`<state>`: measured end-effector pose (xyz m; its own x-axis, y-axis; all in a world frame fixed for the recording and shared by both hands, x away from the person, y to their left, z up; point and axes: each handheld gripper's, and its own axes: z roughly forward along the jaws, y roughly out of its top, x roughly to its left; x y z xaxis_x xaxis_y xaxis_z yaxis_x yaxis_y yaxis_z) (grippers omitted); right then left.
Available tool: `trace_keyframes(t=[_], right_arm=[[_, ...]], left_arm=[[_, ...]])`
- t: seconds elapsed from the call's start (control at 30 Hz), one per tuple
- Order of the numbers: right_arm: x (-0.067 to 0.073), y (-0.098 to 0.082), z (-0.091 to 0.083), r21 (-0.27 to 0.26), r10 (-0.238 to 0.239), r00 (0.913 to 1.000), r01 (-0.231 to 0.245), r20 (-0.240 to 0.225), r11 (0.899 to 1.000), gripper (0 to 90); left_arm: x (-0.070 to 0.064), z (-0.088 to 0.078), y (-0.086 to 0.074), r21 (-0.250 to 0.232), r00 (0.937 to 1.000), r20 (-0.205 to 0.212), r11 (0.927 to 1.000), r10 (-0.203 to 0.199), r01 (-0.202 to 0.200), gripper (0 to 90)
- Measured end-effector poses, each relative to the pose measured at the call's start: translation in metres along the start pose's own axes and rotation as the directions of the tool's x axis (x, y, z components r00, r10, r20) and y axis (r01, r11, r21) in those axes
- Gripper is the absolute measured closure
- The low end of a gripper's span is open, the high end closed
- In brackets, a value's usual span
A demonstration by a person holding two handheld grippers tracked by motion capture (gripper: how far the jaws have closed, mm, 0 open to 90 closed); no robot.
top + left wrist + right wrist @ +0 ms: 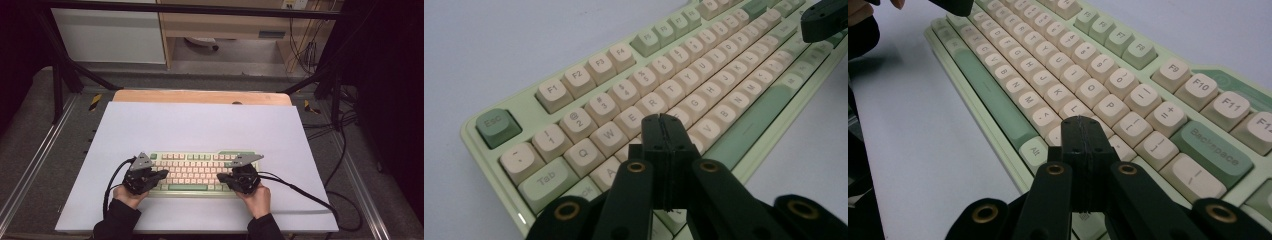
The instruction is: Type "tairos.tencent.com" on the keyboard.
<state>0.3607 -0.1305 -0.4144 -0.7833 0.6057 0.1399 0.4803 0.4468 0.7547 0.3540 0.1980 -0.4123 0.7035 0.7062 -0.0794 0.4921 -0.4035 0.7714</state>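
I've got both grippers closed, each pair of jaws pressed flat together with nothing between them. My read: that turns each one into a single blunt poker for pressing keys, not a pincer.

The pale green keyboard with cream and sage keycaps [199,172] sits square on the white sheet covering the table [200,130], near my edge, long side facing me. That puts both halves within reach of either hand without crossing over.

Left gripper [162,174] is over the keyboard's left end, tip angled inward toward the middle. In the left gripper view the closed left tip [663,131] is over the home-row area, roughly around the D/F keys, with the green Esc key [497,126] well off to its left. I can't tell whether it's touching a cap or just above it.

Right gripper [222,176] mirrors that on the right half. In the right gripper view its tip [1083,131] sits just below the L and semicolon keys, with the sage Backspace key [1211,151] off to its right and the long green spacebar [992,95] to its left. Same problem with contact: the jaws hide the cap beneath.

So the keys lie ahead of and under the tips, none between the jaws. Looks like a typing stance, one poker per half.
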Motion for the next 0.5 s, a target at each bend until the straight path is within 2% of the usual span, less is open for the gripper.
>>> trace_keyframes(t=[0.5], right_arm=[[-0.005,-0.010,-0.008,-0.004,0.016,0.9998,-0.015,0.012,1.000,90.0]], left_arm=[[-0.012,0.022,0.020,0.014,0.9997,0.008,0.9997,0.022,-0.022,89.5]])
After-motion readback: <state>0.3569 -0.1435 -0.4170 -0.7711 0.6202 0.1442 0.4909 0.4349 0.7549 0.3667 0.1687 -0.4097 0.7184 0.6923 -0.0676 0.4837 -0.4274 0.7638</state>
